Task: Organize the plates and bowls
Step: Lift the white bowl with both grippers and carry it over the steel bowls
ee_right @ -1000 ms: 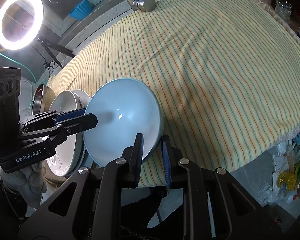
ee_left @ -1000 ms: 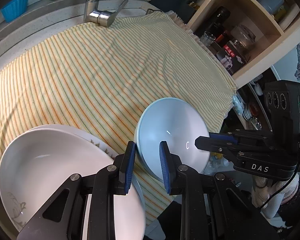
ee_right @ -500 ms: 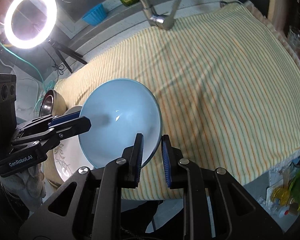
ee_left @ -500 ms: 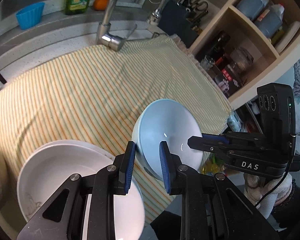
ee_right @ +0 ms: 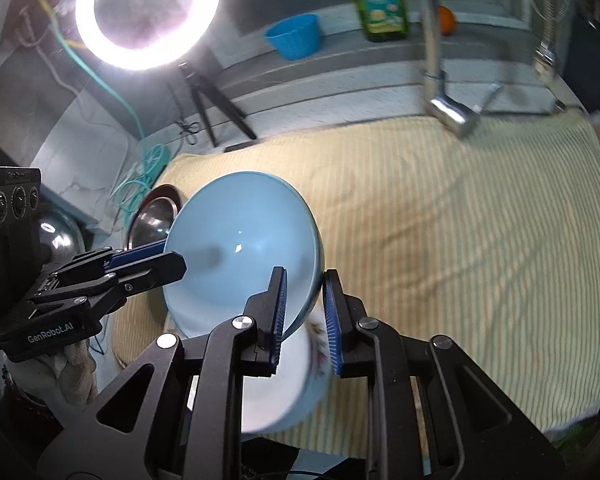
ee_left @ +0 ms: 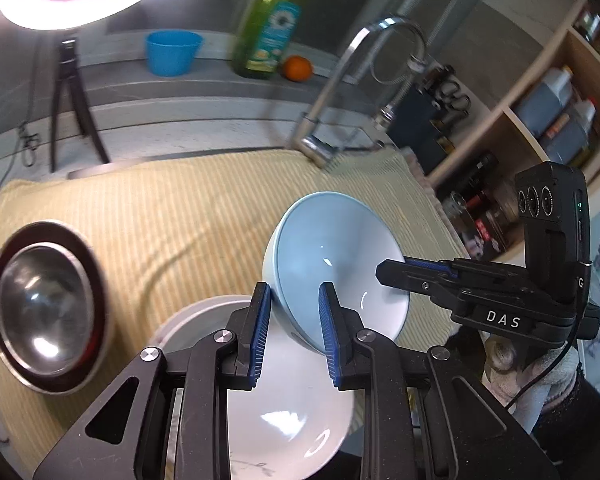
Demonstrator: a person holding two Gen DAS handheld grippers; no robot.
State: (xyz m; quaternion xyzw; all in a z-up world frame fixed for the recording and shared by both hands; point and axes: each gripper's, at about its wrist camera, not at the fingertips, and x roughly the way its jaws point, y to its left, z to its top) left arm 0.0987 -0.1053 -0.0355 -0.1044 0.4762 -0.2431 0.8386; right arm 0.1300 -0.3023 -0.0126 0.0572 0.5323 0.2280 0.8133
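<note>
Both grippers hold one light blue bowl (ee_left: pixel 340 248) tilted in the air, each by an opposite side of its rim. My left gripper (ee_left: pixel 293 300) is shut on the near rim, and my right gripper (ee_left: pixel 384 271) clamps the bowl from the right. In the right wrist view the blue bowl (ee_right: pixel 236 248) sits in my right gripper (ee_right: pixel 305 294), with the left gripper (ee_right: pixel 178 266) on its left edge. Below it lies a white bowl (ee_left: pixel 284 420) on the striped cloth (ee_left: pixel 172 216). A white flower-patterned dish (ee_right: pixel 296 384) shows under the right fingers.
A steel bowl (ee_left: pixel 44 304) stands at the cloth's left end. Behind are a faucet (ee_left: pixel 340 80), a green soap bottle (ee_left: pixel 272 28), a blue cup (ee_left: pixel 172 52), an orange (ee_left: pixel 298 68) and a ring light (ee_right: pixel 148 12) on a tripod. Shelves with bottles (ee_left: pixel 560 120) stand on the right.
Both grippers have lifted the blue bowl together and carried it left over the white dishes. The views have tipped upward, and the steel bowl and the ring light have come into sight.
</note>
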